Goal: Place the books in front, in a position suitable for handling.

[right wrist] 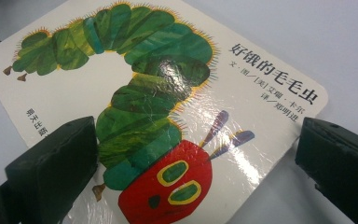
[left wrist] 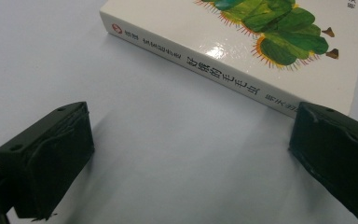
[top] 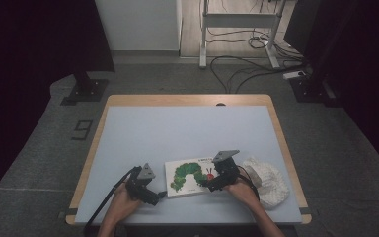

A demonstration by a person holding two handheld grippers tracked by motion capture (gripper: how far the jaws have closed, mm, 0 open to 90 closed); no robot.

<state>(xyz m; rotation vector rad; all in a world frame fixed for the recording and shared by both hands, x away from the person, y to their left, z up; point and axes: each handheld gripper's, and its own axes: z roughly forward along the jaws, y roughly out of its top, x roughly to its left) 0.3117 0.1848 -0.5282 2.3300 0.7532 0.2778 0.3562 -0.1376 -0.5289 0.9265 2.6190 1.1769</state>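
Observation:
A white board book (top: 189, 177) with a green caterpillar on its cover lies flat near the table's front edge, closed. Its spine (left wrist: 205, 74) faces my left gripper (left wrist: 186, 154), which stands open just left of the book, nothing between its pads. My right gripper (right wrist: 191, 163) hovers open over the book's right part, its jaws either side of the caterpillar's red head (right wrist: 168, 186). From above, the left gripper (top: 154, 195) sits at the book's lower left corner and the right gripper (top: 208, 183) at its right edge.
A white knitted cloth (top: 269, 181) lies right of the book, close behind my right hand. The pale blue table top (top: 177, 133) stretches free toward the far edge. Cables and stand feet sit on the floor beyond the table.

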